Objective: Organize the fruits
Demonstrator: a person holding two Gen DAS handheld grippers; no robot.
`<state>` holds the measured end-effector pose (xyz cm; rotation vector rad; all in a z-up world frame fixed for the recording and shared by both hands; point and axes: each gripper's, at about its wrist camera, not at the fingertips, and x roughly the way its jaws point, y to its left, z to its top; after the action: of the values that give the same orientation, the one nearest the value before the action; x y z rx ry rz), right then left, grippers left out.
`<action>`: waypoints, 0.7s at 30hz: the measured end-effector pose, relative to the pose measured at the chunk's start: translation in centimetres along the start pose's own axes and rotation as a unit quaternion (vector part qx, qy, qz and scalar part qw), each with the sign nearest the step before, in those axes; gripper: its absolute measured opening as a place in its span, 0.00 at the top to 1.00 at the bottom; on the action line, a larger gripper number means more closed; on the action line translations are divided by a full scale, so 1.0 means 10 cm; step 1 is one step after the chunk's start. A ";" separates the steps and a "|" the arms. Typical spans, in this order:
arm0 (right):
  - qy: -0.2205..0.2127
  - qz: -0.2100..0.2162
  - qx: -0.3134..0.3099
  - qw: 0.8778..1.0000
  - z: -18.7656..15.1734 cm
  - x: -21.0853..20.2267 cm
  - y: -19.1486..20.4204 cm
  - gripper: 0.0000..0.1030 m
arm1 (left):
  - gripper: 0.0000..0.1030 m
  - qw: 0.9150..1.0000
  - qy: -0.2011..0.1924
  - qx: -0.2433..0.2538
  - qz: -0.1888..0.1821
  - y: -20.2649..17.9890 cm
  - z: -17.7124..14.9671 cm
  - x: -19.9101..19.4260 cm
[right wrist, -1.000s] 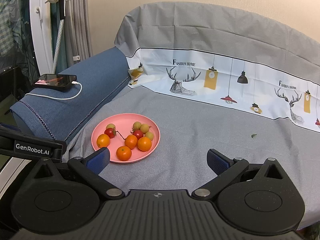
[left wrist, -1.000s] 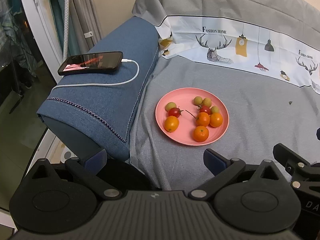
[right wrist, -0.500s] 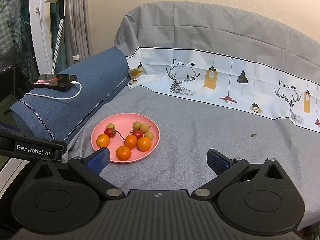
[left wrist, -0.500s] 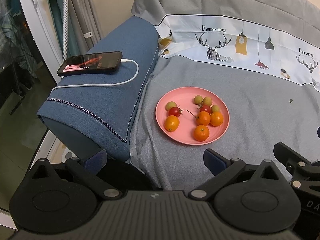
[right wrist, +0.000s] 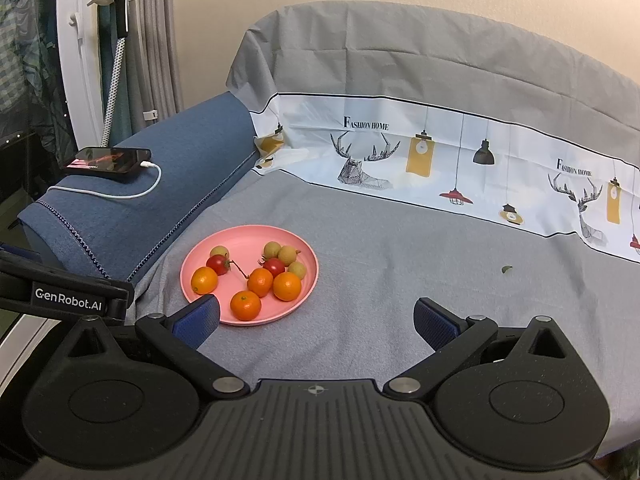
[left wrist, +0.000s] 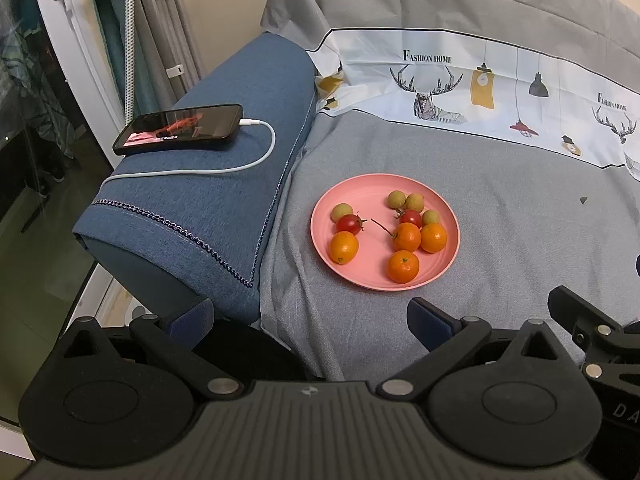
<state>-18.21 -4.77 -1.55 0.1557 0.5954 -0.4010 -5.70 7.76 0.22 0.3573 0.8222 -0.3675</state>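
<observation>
While both grippers, left (left wrist: 310, 316) and right (right wrist: 318, 316), hover with fingers wide and empty, all fruits (right wrist: 260, 280) lie mixed on the pink plate (right wrist: 240, 236); sorting stage unclear.

Left wrist view sits above and just short of the pink plate (left wrist: 384, 280), looking steeply down over it, with the blue armrest (left wrist: 208, 200) left of the plate. Right wrist view sits lower and further right of the plate (right wrist: 308, 280), facing the sofa back beyond it. Both share the plate, the armrest and the phone (left wrist: 180, 128) (right wrist: 108, 160).
</observation>
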 end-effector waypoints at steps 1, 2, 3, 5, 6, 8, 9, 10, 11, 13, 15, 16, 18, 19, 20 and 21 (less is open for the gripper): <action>0.000 0.000 0.000 1.000 0.00 0.00 0.00 0.01 | 0.00 1.000 0.000 0.000 0.000 0.00 0.00 0.00; 0.000 0.000 0.000 1.000 0.00 0.00 0.00 0.01 | 0.00 1.000 0.000 0.000 0.000 0.00 0.00 0.00; 0.000 0.000 0.000 1.000 0.01 0.00 0.00 0.01 | 0.00 1.000 0.000 0.000 0.000 0.00 0.00 0.00; 0.000 0.000 0.000 1.000 0.01 0.00 0.00 0.01 | 0.00 1.000 0.001 0.000 0.000 0.00 0.00 0.00; 0.000 0.000 0.000 1.000 0.01 0.00 0.00 0.01 | 0.00 1.000 0.001 0.000 0.000 0.00 0.00 0.00; 0.000 0.000 0.000 1.000 0.01 0.00 0.00 0.01 | 0.00 1.000 0.001 0.000 0.000 0.00 0.00 0.00; 0.000 0.000 0.000 1.000 0.01 0.00 0.00 0.01 | 0.00 1.000 0.001 0.001 0.000 0.00 0.00 0.00; 0.000 0.000 0.000 1.000 0.00 0.00 0.00 0.01 | 0.00 1.000 0.001 0.000 0.000 0.00 0.00 0.00; 0.000 0.000 0.000 1.000 0.01 0.00 0.00 0.01 | 0.00 1.000 0.001 0.000 0.000 0.00 0.00 0.01; 0.000 0.000 0.000 1.000 0.00 0.00 0.00 0.01 | 0.00 1.000 0.001 0.000 0.000 0.00 0.00 0.00; 0.000 0.000 0.000 1.000 0.01 0.00 0.00 0.01 | 0.00 1.000 0.001 0.000 0.000 0.00 0.00 0.02; 0.000 0.000 0.000 1.000 0.01 0.00 0.00 0.01 | 0.00 1.000 0.001 0.000 0.000 0.00 0.00 0.02; 0.001 0.000 0.000 1.000 0.01 0.00 0.00 0.01 | 0.00 1.000 0.001 0.000 0.000 0.00 0.00 0.01; 0.001 0.000 0.000 1.000 0.01 0.00 0.00 0.01 | 0.00 1.000 0.001 0.000 0.000 0.00 0.00 0.01; 0.000 0.000 0.000 1.000 0.00 0.00 0.00 0.01 | 0.00 1.000 0.001 0.000 0.000 0.00 0.00 0.02; 0.001 0.000 0.000 1.000 0.01 0.00 0.00 0.01 | 0.00 1.000 0.002 0.000 0.000 0.00 0.00 0.01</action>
<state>-18.13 -4.80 -1.47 0.1559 0.5965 -0.4002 -5.61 7.73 0.12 0.3587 0.8252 -0.3670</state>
